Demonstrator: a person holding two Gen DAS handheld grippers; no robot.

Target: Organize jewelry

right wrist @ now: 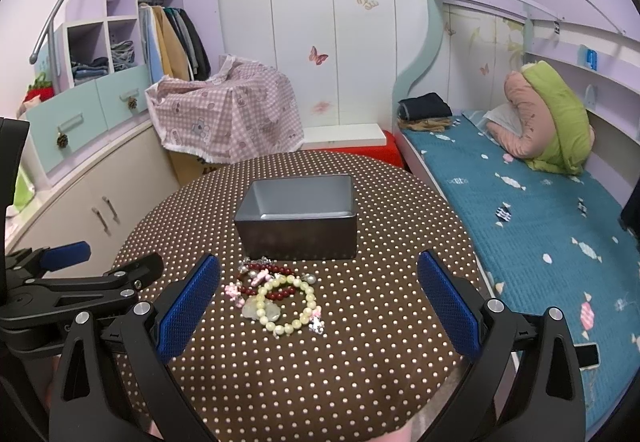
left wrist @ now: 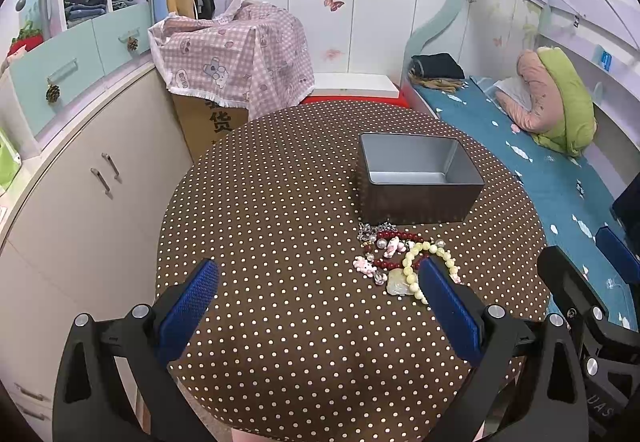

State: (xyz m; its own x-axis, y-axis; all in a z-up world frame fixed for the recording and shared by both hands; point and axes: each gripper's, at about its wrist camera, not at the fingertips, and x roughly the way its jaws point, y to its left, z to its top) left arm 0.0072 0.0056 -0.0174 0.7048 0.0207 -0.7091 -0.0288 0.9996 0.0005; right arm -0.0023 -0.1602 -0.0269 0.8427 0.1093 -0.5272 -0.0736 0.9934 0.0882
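A pile of jewelry lies on the brown dotted round table (left wrist: 280, 202) just in front of an open grey tin box (left wrist: 418, 178). A pale yellow bead bracelet (right wrist: 286, 304) lies on top, over a dark red bead bracelet (right wrist: 266, 274) and pink charms (left wrist: 366, 267). The box (right wrist: 298, 220) looks empty. My left gripper (left wrist: 318, 278) is open and empty, hovering left of the pile; its right finger covers part of the yellow bracelet (left wrist: 424, 254). My right gripper (right wrist: 318, 282) is open and empty, with the pile between its fingers but lower down.
A bed with a teal cover (right wrist: 540, 226) runs along the table's right side. White cabinets (left wrist: 80, 202) stand to the left. A box under pink checked cloth (left wrist: 236, 54) and a red stool (right wrist: 384, 150) stand behind the table. The left gripper shows at the right wrist view's left edge (right wrist: 60, 274).
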